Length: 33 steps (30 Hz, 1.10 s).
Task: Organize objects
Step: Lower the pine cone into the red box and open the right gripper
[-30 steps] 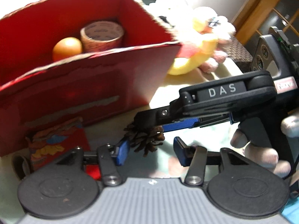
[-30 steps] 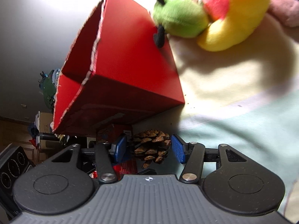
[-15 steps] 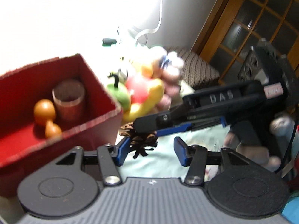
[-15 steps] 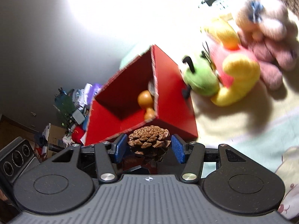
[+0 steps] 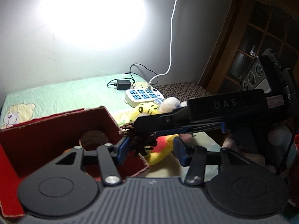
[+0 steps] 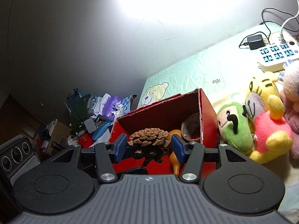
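Left wrist, step: I judge I am carrying the pine cone (image 5: 142, 140) to the red box (image 5: 56, 130); I should get it past the box's near corner before I let go, or it could catch the cardboard edge.
Left wrist, right gripper (image 5: 138, 132): it reaches in from the right of the box, jaws clamped on the cone, which hangs off the table just right of the box's corner.
Left wrist, left gripper (image 5: 150, 150): jaws wide with nothing between the pads; I should hold it clear of the box mouth.
Left wrist, box contents: a brown roll (image 5: 94, 140) by the box's right wall; the rest is hidden by my own rig.
Right wrist, right gripper (image 6: 149, 147): blue pads press both flanks of the cone (image 6: 148, 140), directly in front of the box (image 6: 205, 110).
Right wrist, box contents: an orange gourd (image 6: 174, 145) and a tape roll (image 6: 190, 128) toward the box's right wall.
Right wrist, beside: plush toys (image 6: 252, 123) lie just right of the box.
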{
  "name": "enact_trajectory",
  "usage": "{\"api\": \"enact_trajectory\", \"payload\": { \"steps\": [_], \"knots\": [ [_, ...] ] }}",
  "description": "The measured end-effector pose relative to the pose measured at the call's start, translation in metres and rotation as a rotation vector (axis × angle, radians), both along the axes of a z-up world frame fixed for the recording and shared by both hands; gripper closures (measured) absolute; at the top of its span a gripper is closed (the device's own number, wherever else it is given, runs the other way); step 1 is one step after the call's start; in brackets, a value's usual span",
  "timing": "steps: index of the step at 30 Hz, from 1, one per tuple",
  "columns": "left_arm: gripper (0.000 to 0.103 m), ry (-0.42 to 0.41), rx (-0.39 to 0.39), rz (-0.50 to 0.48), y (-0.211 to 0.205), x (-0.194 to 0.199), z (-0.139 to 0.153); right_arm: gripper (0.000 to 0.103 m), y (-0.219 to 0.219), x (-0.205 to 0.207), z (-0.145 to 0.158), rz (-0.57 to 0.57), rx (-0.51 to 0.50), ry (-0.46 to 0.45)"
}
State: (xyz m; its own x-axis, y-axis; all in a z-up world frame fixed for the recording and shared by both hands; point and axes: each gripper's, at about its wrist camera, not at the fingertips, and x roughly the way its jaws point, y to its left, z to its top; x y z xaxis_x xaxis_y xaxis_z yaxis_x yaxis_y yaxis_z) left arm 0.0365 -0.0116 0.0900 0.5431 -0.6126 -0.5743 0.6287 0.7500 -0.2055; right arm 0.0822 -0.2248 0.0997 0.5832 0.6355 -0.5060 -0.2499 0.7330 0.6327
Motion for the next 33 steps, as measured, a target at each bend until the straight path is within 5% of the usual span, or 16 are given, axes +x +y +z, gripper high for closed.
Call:
{"api": "enact_trajectory", "payload": {
  "steps": [19,33],
  "knots": [
    [0.051,0.270,0.013,0.075,0.027,0.074,-0.091,0.046,0.072,0.059,-0.050,0.150,-0.423,0.155],
    [0.051,0.343,0.020,0.079,0.031,0.083,-0.109,0.052,0.068,0.052,-0.056,0.085,-0.388,0.130]
  ]
}}
